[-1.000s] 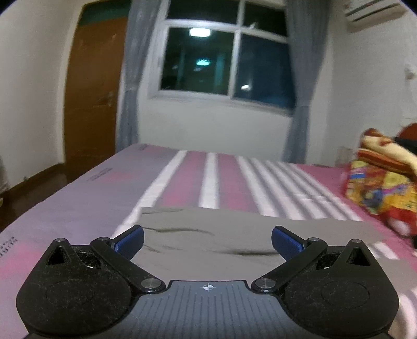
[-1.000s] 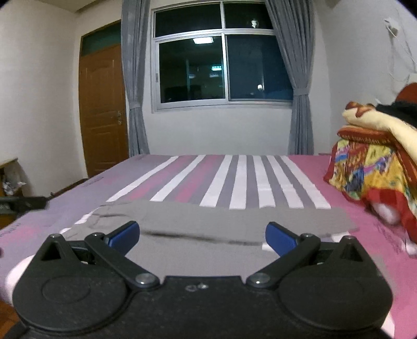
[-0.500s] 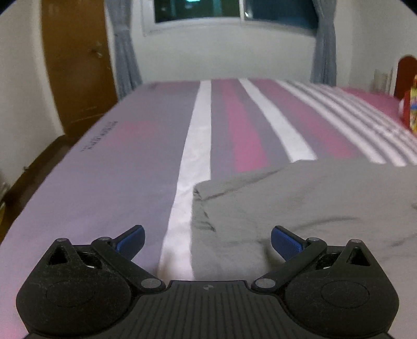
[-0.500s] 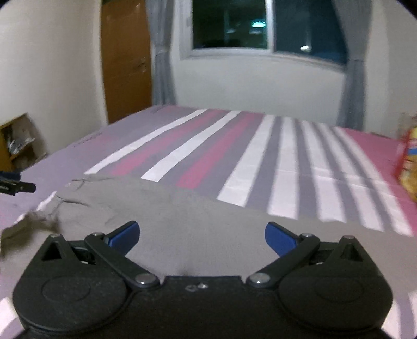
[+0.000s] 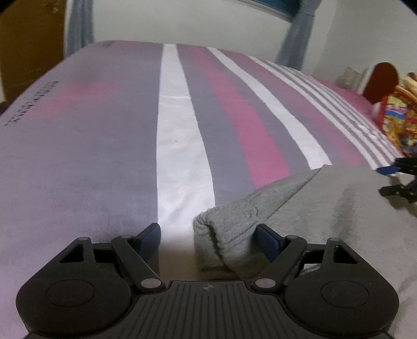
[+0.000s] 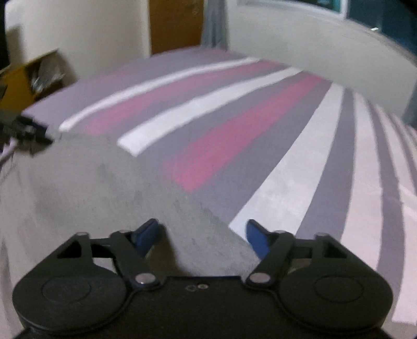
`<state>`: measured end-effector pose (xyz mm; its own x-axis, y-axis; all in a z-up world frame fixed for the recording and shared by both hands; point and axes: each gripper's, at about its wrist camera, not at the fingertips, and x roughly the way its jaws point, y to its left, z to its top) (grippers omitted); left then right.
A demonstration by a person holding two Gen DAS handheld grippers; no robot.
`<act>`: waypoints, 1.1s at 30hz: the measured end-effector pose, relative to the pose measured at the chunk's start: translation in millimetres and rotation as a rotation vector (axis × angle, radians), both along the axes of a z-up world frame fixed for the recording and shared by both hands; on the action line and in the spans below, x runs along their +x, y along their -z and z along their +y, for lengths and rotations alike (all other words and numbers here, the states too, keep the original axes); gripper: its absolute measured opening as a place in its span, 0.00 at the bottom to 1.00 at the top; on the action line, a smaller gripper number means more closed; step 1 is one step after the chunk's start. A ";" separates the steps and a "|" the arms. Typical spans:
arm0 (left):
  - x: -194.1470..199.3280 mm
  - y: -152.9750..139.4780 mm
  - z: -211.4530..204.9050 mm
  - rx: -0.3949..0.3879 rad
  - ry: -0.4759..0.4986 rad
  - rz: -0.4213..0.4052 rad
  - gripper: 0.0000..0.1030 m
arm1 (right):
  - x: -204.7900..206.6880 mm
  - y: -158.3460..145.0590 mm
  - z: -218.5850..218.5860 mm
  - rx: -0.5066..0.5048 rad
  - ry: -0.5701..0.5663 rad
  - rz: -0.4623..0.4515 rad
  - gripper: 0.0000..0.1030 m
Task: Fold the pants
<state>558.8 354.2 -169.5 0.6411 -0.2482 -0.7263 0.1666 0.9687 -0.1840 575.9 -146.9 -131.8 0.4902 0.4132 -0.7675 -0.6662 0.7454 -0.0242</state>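
On the striped bedsheet (image 5: 172, 146), seen from the left wrist, a colourful blanket (image 5: 401, 122) lies far right and the other gripper shows at the right edge. The grey pants (image 5: 325, 208) spread to the right; a rolled corner sits between the spread fingers of the left gripper (image 5: 208, 234), against the right blue pad (image 5: 268, 238).

From the right wrist, a brown door (image 6: 174, 23) stands beyond the bed. The pants (image 6: 91, 187) lie left, one edge running between the wide-apart fingers of the right gripper (image 6: 202, 234), not clamped.
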 end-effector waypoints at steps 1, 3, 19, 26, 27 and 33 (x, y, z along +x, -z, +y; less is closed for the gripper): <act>2.6 1.7 2.7 -0.019 0.022 0.009 0.78 | 2.0 -0.9 -3.5 0.006 -0.022 0.018 0.67; 8.2 9.5 8.3 -0.044 0.041 0.038 0.78 | 6.5 -2.5 -9.2 0.003 -0.064 0.053 0.66; -48.1 -47.0 -37.9 -0.066 0.024 -0.242 0.14 | -42.4 -53.2 1.6 -0.032 -0.111 -0.133 0.04; -164.9 -111.4 -34.8 -0.121 0.062 -0.394 0.14 | -163.9 -128.0 -10.1 -0.059 -0.136 -0.328 0.04; -182.9 -113.8 -36.3 -0.126 0.063 -0.405 0.14 | -177.7 -131.2 -11.2 -0.058 -0.136 -0.342 0.04; -262.0 -88.2 -43.6 -0.081 0.039 -0.355 0.15 | -261.9 -110.9 -16.4 -0.022 -0.106 -0.345 0.04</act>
<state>296.8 310.6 -81.3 0.8388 -0.3249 -0.4370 0.2701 0.9451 -0.1842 314.1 -163.3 -20.9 0.6773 0.4606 -0.5736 -0.6894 0.6695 -0.2764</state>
